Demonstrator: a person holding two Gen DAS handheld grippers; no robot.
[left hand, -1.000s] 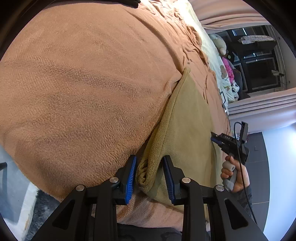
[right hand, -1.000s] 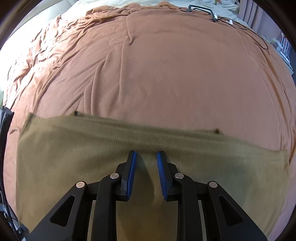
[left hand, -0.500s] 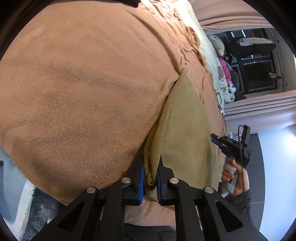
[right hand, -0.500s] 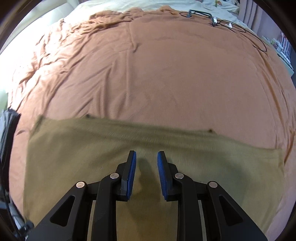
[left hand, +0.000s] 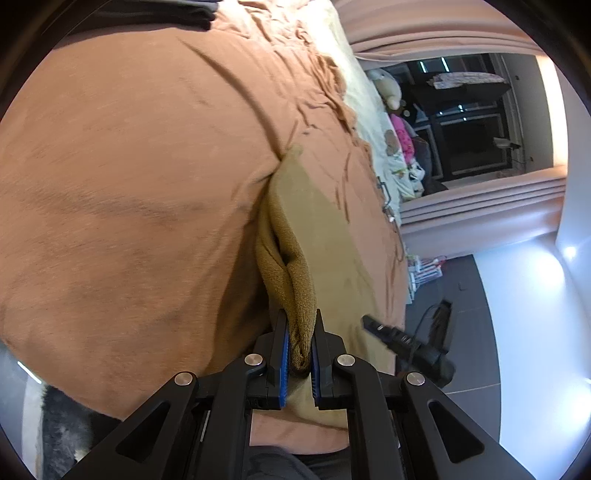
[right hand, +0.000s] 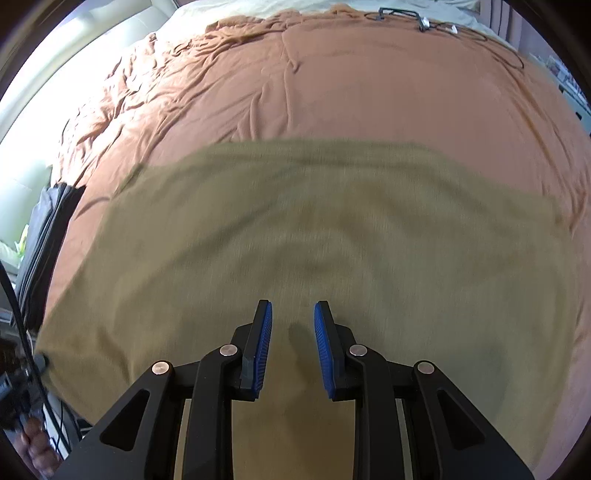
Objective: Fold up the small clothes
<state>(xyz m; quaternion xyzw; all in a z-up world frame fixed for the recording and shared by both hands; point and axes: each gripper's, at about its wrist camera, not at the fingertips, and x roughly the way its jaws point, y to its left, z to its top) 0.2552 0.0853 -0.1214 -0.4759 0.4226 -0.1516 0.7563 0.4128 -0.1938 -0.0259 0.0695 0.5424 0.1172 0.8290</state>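
Observation:
An olive-green cloth (right hand: 314,229) lies spread on a brown blanket (right hand: 351,88) that covers a bed. In the left wrist view my left gripper (left hand: 298,332) is shut on the bunched edge of the same olive cloth (left hand: 295,288), which rises in a fold from the blanket (left hand: 129,184). My right gripper (right hand: 293,317) hovers open just above the near middle of the cloth, nothing between its blue pads. The right gripper (left hand: 402,339) also shows blurred at the cloth's far side in the left wrist view.
Dark folded garments (right hand: 48,236) lie at the bed's left edge. Cables (right hand: 424,22) rest on the far side of the blanket. Beyond the bed are curtains (left hand: 480,206), a dark cabinet (left hand: 469,140), soft toys (left hand: 391,92) and a grey tiled floor (left hand: 465,288).
My left gripper closed on the cloth's edge and lifted it into a fold. The right gripper stayed open and moved in over the cloth, which now fills more of its view.

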